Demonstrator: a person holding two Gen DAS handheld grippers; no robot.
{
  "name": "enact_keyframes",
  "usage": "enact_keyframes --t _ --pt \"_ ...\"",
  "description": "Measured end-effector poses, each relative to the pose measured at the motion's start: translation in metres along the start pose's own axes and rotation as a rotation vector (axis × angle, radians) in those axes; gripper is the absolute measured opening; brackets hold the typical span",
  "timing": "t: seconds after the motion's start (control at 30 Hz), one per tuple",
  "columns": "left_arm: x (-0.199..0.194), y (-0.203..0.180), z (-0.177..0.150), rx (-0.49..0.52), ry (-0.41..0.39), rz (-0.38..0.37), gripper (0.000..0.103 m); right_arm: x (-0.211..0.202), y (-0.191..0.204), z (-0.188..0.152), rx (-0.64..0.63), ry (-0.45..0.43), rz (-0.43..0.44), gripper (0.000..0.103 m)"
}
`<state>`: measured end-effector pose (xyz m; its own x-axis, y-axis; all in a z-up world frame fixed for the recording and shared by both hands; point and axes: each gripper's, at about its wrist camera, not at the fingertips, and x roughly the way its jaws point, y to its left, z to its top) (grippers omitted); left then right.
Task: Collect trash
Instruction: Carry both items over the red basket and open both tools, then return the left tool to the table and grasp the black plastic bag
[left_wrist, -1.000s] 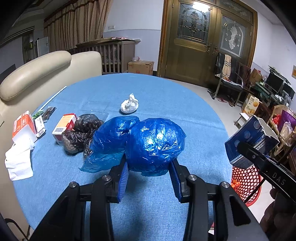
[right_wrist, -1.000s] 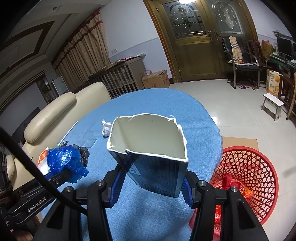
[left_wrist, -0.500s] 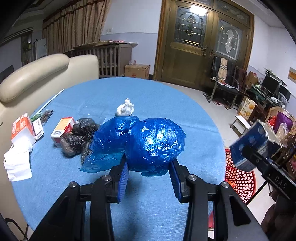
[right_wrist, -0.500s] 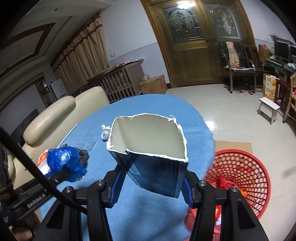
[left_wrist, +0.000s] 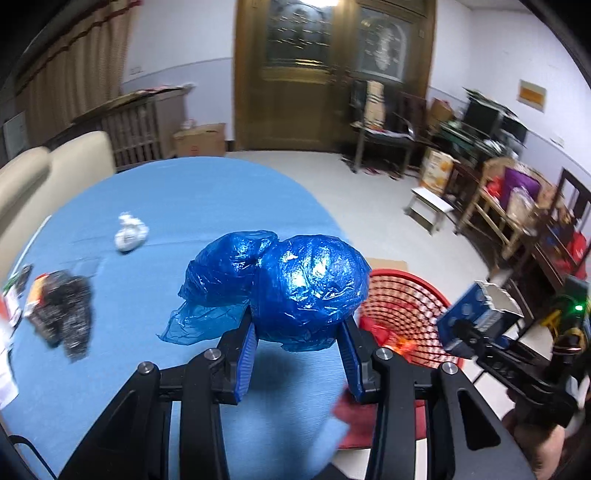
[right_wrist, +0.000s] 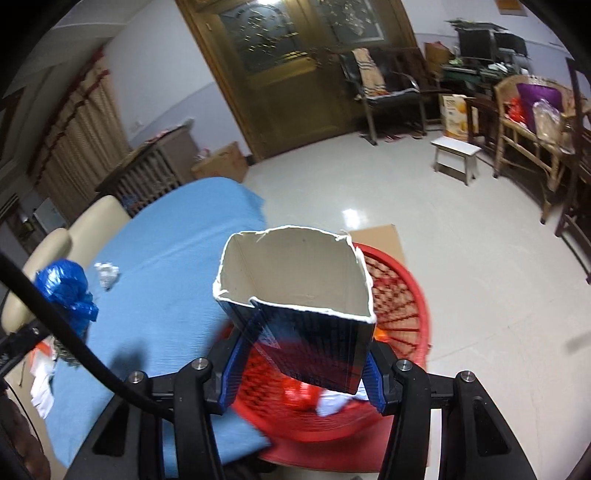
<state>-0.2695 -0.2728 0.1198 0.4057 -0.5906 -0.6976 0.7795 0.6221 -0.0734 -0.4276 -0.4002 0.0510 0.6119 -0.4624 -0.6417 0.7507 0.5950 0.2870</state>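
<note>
My left gripper (left_wrist: 300, 334) is shut on a crumpled blue plastic bag (left_wrist: 295, 284), held above the right edge of the blue table (left_wrist: 184, 192). My right gripper (right_wrist: 301, 345) is shut on an open-topped dark blue carton (right_wrist: 314, 339), which hangs over the red mesh basket (right_wrist: 402, 295) on the floor. In the left wrist view the carton (left_wrist: 472, 314) and the right gripper show at the far right beside the basket (left_wrist: 402, 295). The blue bag (right_wrist: 68, 291) appears at the left of the right wrist view.
On the table lie a white paper wad (left_wrist: 129, 234), a black plastic bag (left_wrist: 68, 317) and small packets at the left edge. Red and white trash (right_wrist: 314, 398) lies inside the basket. A flat cardboard sheet (right_wrist: 376, 236) lies behind it. Cream chairs (left_wrist: 44, 177) stand at the table's left.
Both grippers have swung to the right with their loads. The basket has come into the left wrist view, and the carton now hangs over it rather than over the table.
</note>
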Motion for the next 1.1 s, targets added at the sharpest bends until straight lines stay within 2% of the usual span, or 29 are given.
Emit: enact_keyframes --t 0.1,0.23,0.3,0.33,0.43,0.77,0.8,0.83,0.9,1.0,1.1 --pt "0.015 -0.022 0.004 0.033 0.024 -0.025 0.043 0.013 -0.014 0.004 -0.004 0.038 -0.020 0.057" --pt "0.027 -0.036 0.011 0.050 0.041 -0.040 0.043 0.041 -0.020 0.007 -0.043 0.147 -0.012 0.061" --pt "0.032 -0.042 0.013 0.059 0.050 -0.045 0.043 0.051 -0.025 0.008 -0.052 0.191 -0.004 0.084" --pt "0.036 -0.046 0.014 0.064 0.058 -0.049 0.043 0.054 -0.024 0.009 -0.055 0.191 -0.013 0.088" --pt "0.045 -0.055 0.017 0.075 0.075 -0.060 0.043 0.055 -0.034 0.011 -0.023 0.177 -0.023 0.089" --pt "0.076 -0.098 0.021 0.127 0.138 -0.123 0.046 0.024 -0.076 0.033 0.162 0.051 -0.050 0.089" --pt "0.081 -0.102 0.021 0.130 0.149 -0.131 0.052 0.021 -0.078 0.035 0.167 0.040 -0.051 0.089" --pt "0.088 -0.108 0.020 0.143 0.170 -0.134 0.066 0.018 -0.079 0.037 0.169 0.029 -0.053 0.089" --pt "0.099 -0.117 0.018 0.178 0.198 -0.124 0.076 0.012 -0.081 0.040 0.168 0.014 -0.052 0.089" --pt "0.102 -0.118 0.019 0.200 0.211 -0.104 0.076 0.003 -0.081 0.042 0.164 -0.003 -0.055 0.089" --pt "0.087 -0.106 0.025 0.162 0.174 -0.118 0.076 -0.002 -0.081 0.043 0.170 -0.017 -0.056 0.089"
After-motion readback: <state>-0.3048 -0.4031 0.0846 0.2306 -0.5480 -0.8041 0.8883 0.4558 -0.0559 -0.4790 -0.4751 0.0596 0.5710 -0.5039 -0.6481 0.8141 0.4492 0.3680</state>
